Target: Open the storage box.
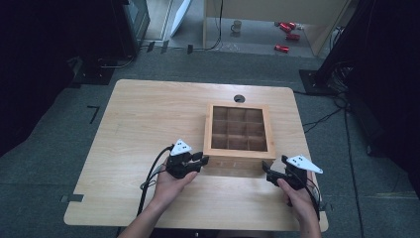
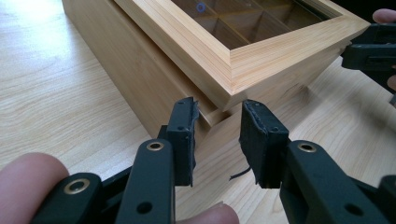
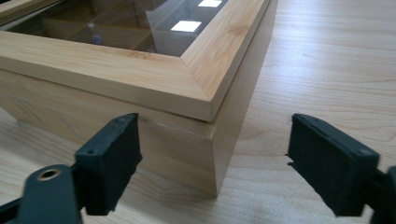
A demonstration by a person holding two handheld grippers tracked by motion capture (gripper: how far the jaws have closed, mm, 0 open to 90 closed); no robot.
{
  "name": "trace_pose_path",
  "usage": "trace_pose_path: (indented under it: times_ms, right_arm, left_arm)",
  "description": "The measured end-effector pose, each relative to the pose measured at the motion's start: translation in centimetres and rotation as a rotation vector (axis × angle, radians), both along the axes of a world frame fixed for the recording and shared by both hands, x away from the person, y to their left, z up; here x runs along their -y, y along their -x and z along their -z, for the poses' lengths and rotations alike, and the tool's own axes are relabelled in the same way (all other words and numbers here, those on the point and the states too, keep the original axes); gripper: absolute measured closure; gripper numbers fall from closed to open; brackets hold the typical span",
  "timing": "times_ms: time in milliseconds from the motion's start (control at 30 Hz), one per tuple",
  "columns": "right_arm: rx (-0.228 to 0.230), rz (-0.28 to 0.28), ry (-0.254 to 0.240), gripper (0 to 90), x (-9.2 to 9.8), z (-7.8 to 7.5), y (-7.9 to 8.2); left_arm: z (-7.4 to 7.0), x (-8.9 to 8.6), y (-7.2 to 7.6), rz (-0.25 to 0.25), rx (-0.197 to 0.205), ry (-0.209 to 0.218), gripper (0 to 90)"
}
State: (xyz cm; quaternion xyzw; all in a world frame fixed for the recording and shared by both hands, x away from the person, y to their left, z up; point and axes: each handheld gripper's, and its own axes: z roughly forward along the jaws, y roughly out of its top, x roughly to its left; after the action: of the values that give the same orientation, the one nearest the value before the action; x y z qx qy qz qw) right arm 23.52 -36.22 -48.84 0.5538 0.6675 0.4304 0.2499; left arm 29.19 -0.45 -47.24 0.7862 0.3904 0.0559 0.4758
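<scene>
While the wooden compartment box sits right of centre on the counter, its glass-paned lid down or nearly so, both tongs wait at its near corners, seemingly to steady or lift the lid from both ends at once. The left tongs are at the near left corner, and the left gripper view shows the jaws drawn close together with the corner of the lid frame just beyond the pads; I cannot tell whether they touch the wood, though they appear as closed as they go. The right tongs stand open at the near right corner, their jaws astride that corner and apart from the wood.

The high view gives the nine-cell grid and both hands' symmetry. The right gripper view adds the seam between lid and body, and reflections of ceiling lights in the glass.
</scene>
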Motion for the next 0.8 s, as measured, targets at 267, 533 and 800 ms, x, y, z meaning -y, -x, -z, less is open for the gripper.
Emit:
trace_pose_path:
  times_ms: [267,533,800]
  right_arm:
    - [0.033,0.001,-0.014,29.5,-0.2,-0.2,0.1]
    - [0.075,-0.014,0.01,40.7,-0.7,-0.4,0.4]
    - [0.099,-0.021,0.01,48.0,-1.0,-0.5,0.6]
  left_arm:
    - [-0.1,0.0,0.0,0.001,-0.002,0.004,66.8]
    - [-0.2,-0.1,0.0,0.001,0.006,0.015,66.1]
    - [-0.4,-0.2,0.0,0.008,0.01,0.029,63.8]
